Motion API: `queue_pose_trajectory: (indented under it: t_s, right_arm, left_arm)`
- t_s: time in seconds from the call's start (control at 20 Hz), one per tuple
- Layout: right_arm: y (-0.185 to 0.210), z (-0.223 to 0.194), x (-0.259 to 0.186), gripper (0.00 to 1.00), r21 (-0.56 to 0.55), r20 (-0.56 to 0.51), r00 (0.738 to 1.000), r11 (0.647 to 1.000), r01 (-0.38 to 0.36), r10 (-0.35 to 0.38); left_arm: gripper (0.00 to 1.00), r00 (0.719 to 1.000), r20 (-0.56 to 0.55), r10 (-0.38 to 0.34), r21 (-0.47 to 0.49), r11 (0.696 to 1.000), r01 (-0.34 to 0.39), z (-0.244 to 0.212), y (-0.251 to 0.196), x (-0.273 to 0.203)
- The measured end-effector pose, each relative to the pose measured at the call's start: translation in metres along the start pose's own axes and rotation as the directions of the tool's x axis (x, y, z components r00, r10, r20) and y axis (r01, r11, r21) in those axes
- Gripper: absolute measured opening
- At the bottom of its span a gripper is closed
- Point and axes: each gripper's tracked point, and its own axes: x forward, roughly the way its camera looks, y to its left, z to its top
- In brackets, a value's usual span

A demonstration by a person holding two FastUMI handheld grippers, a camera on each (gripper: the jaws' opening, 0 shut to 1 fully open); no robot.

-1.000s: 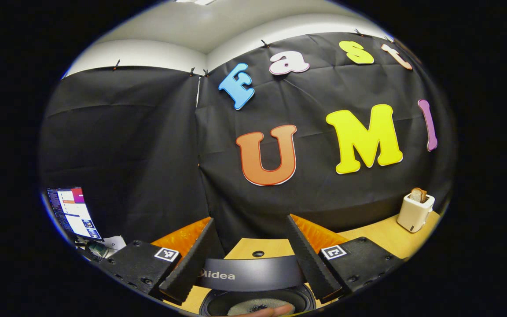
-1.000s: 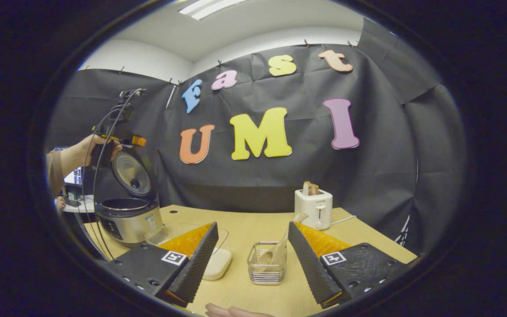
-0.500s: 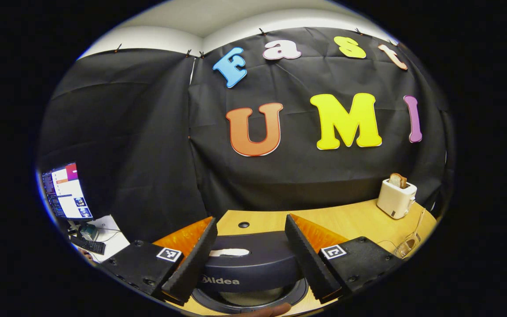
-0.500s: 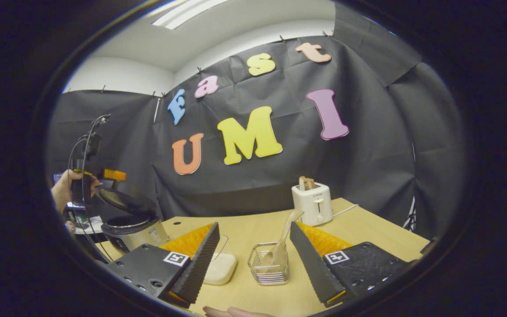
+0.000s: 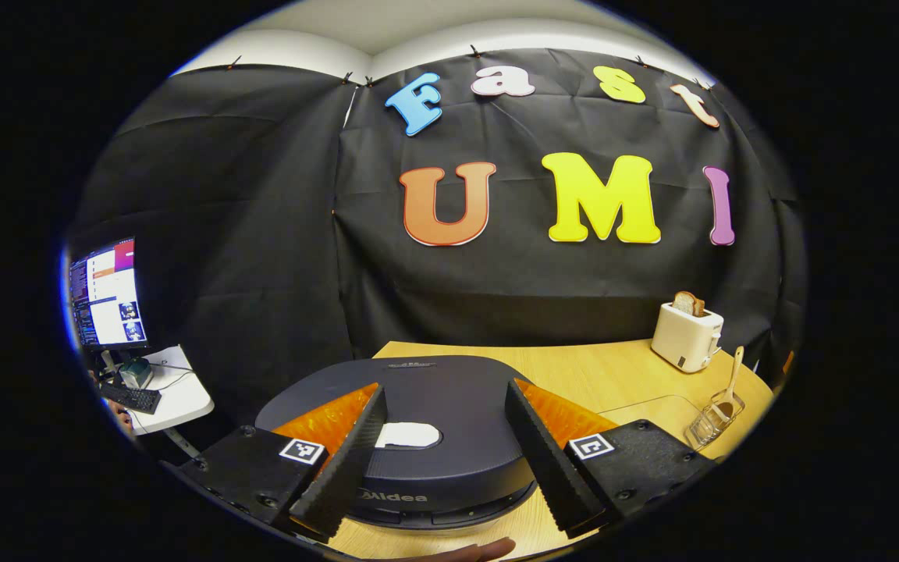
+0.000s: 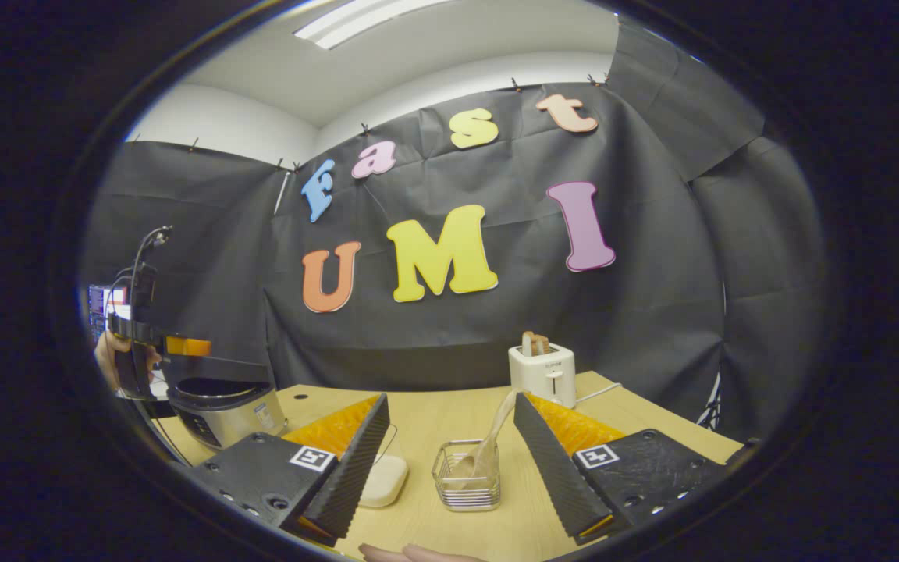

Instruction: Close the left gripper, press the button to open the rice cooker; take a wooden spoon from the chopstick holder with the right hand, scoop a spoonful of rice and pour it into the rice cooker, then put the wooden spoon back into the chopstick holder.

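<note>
In the right gripper view, the chopstick holder (image 6: pixel 467 476) is set on the table (image 6: pixel 449 406) just ahead between the right gripper's (image 6: pixel 449 468) spread fingers, with the wooden spoon (image 6: pixel 490 437) stood in it. The toaster (image 6: pixel 543 373) is placed behind it, and the rice cooker (image 6: pixel 219 402) far to the left. In the left gripper view, the cooker's lid (image 5: pixel 434 406) is seen lying directly beneath the left gripper (image 5: pixel 442 457).

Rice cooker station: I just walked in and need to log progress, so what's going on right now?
The left gripper hangs open right above the rice cooker, whose lid is down. The wooden spoon stands in the chopstick holder on the table, in front of the open, empty right gripper. A toaster stands farther back.
</note>
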Motion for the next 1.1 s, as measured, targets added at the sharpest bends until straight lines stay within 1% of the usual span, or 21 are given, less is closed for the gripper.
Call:
queue_pose_trajectory:
  t_s: [0.15, 0.45, 0.5, 0.55, 0.6, 0.75, 0.85, 0.95, 1.05, 1.1]
  right_arm:
    - [-0.007, -0.001, 0.001, 0.95, 0.003, -0.004, 1.0, 1.0, 0.016, -0.016]
    - [-0.008, -0.003, 0.003, 0.96, 0.012, -0.014, 1.0, 1.0, 0.019, -0.019]
    - [-0.007, -0.003, 0.002, 0.92, 0.011, -0.015, 1.0, 1.0, 0.017, -0.017]
    - [-0.005, -0.004, 0.003, 0.92, 0.011, -0.017, 1.0, 1.0, 0.014, -0.014]
    - [-0.004, -0.004, 0.002, 0.96, 0.011, -0.018, 1.0, 1.0, 0.012, -0.012]
    - [-0.001, -0.006, 0.003, 0.96, 0.008, -0.024, 1.0, 1.0, 0.005, -0.005]
    - [0.001, -0.008, 0.003, 0.96, 0.002, -0.031, 1.0, 1.0, 0.002, -0.002]
    - [0.003, -0.006, 0.0, 0.96, -0.005, -0.03, 1.0, 1.0, 0.002, -0.002]
    - [0.005, -0.003, -0.001, 0.96, -0.012, -0.023, 1.0, 1.0, -0.001, 0.001]
    - [0.006, -0.002, -0.002, 0.96, -0.016, -0.02, 1.0, 1.0, -0.002, 0.001]
  left_arm:
    - [0.98, 1.0, -0.017, 0.005, 0.004, 1.0, -0.005, -0.017, -0.001, -0.002]
    - [0.98, 1.0, -0.021, 0.019, 0.013, 1.0, -0.019, -0.036, -0.002, -0.013]
    - [0.98, 1.0, -0.011, 0.021, 0.015, 1.0, -0.021, -0.035, -0.002, -0.015]
    - [0.98, 1.0, -0.007, 0.025, 0.019, 1.0, -0.025, -0.036, -0.001, -0.019]
    - [0.98, 1.0, 0.002, 0.028, 0.022, 0.999, -0.028, -0.036, -0.001, -0.022]
    - [0.97, 0.999, 0.025, 0.027, 0.029, 0.999, -0.027, -0.038, -0.003, -0.029]
    - [0.96, 0.999, 0.032, 0.031, 0.01, 0.999, -0.032, -0.043, -0.002, -0.03]
    - [0.96, 0.999, 0.02, 0.042, -0.001, 0.999, -0.042, -0.049, -0.004, -0.031]
    - [0.95, 0.997, 0.04, 0.058, 0.01, 0.998, -0.059, -0.047, -0.004, -0.032]
    - [0.88, 0.997, 0.046, 0.067, 0.006, 0.998, -0.067, -0.047, -0.003, -0.034]
